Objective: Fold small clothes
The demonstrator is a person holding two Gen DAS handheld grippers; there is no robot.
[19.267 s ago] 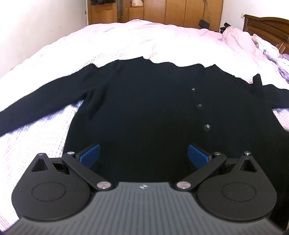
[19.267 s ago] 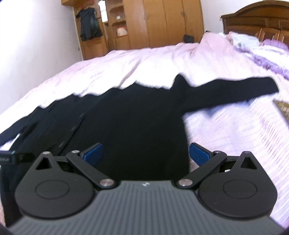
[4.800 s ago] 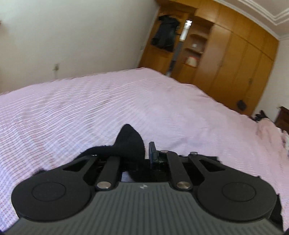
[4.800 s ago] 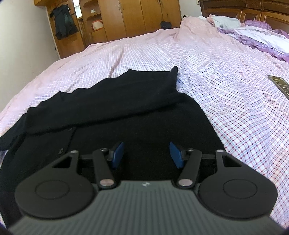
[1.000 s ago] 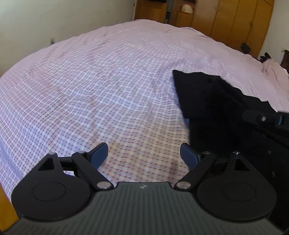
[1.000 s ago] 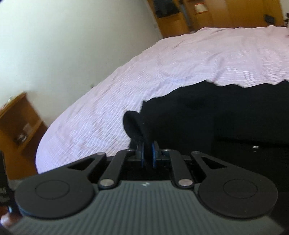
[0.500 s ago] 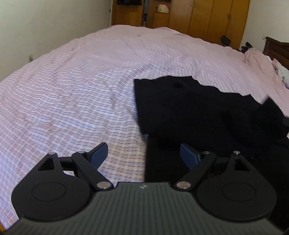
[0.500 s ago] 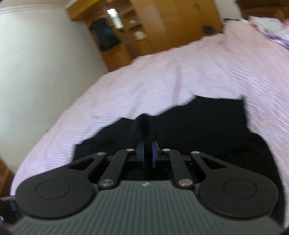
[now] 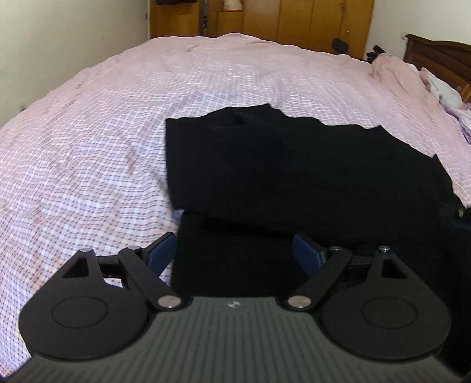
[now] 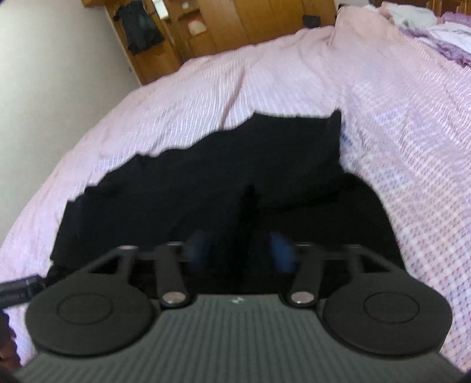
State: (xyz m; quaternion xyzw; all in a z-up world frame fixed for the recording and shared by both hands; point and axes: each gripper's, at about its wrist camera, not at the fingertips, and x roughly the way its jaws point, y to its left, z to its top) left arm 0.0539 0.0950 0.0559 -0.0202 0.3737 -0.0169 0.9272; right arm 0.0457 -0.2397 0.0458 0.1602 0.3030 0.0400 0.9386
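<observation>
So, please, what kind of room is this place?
Most likely a bedroom: a wide bed with a pink checked bedspread, wooden wardrobes along the far wall, and a dark wooden headboard at the right.

Right tool (image 10: 241,250) is opening, letting go of the sleeve it was pinching a second ago; black cardigan (image 9: 294,165) now lying with both sleeves folded in (was spread flat).
</observation>
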